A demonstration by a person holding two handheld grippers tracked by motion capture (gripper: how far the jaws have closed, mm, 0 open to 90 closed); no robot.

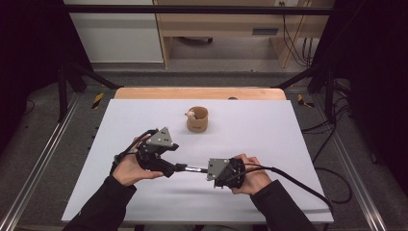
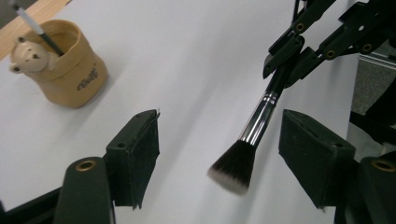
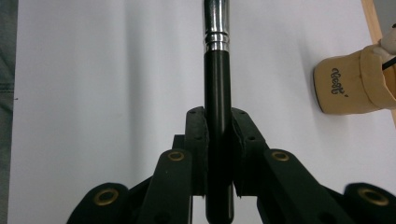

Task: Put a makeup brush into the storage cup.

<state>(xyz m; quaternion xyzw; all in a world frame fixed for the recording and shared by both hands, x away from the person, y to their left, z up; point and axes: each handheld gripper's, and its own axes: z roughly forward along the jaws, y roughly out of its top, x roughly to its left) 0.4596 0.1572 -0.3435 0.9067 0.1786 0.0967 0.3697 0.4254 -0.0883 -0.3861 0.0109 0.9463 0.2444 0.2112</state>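
Note:
A makeup brush [image 1: 192, 169] with a black handle, a silver ferrule and dark white-tipped bristles is held level above the white table. My right gripper [image 3: 218, 126] is shut on its handle [image 3: 218, 93]. In the left gripper view the brush head [image 2: 233, 170] hangs between the two jaws of my left gripper [image 2: 219, 140], which stands open with neither pad touching it. In the high view the left gripper [image 1: 174, 168] and the right gripper [image 1: 208, 170] face each other near the table's front. A tan cup [image 1: 197, 120] with a small bear figure [image 2: 28, 56] stands farther back.
A thin black-handled tool [image 2: 42, 30] leans inside the tan cup [image 2: 70, 70]. The white sheet [image 1: 269, 125] covers the table, with a wooden strip [image 1: 199, 93] at its far edge. Black frame bars and cables run along both sides.

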